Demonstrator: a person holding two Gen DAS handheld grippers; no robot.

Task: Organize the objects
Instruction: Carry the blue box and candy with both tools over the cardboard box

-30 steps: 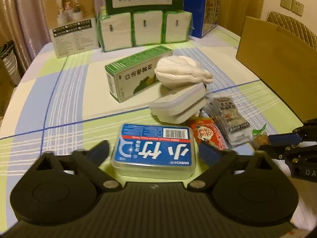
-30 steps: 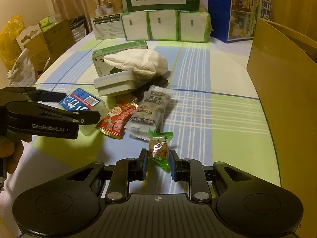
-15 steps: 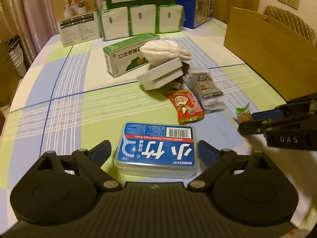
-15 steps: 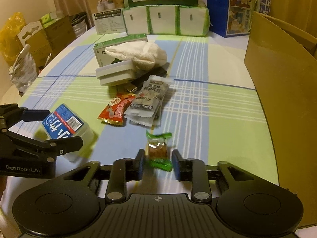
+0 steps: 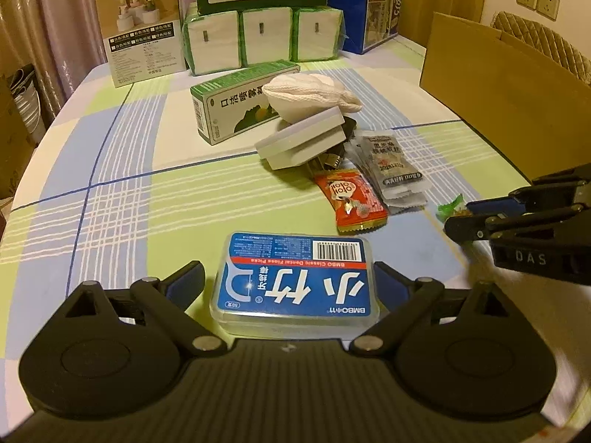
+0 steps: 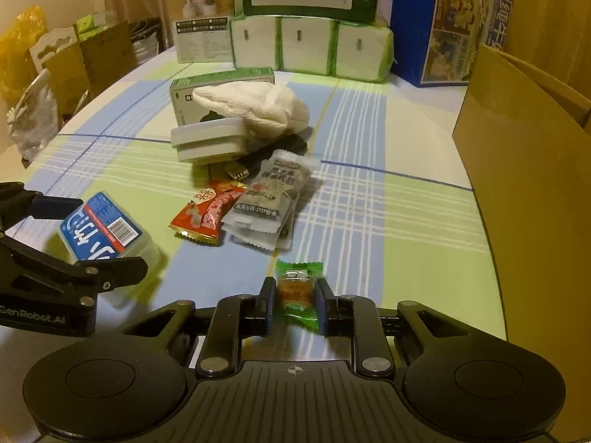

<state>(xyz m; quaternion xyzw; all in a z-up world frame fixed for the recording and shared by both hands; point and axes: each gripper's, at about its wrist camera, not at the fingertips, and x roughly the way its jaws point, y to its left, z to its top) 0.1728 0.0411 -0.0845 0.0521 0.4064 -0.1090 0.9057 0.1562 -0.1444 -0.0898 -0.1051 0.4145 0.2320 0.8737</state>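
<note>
While the left gripper point(image 5: 291, 288) clamped the blue floss box point(image 5: 295, 282) just above the table point(image 5: 110, 199), the right gripper point(image 6: 294, 302) pinched a green-wrapped candy point(image 6: 297, 293) between its fingers point(image 6: 266, 302). Both sat near the red snack packet point(image 6: 207, 214).

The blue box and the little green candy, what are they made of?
The blue box looks like clear, hard plastic with a glossy printed paper label: its see-through rim shows around the label, and light glints off it. The green candy seems wrapped in thin, shiny plastic film, crinkled, with zigzag-cut ends. What is inside the box cannot be seen.
</note>
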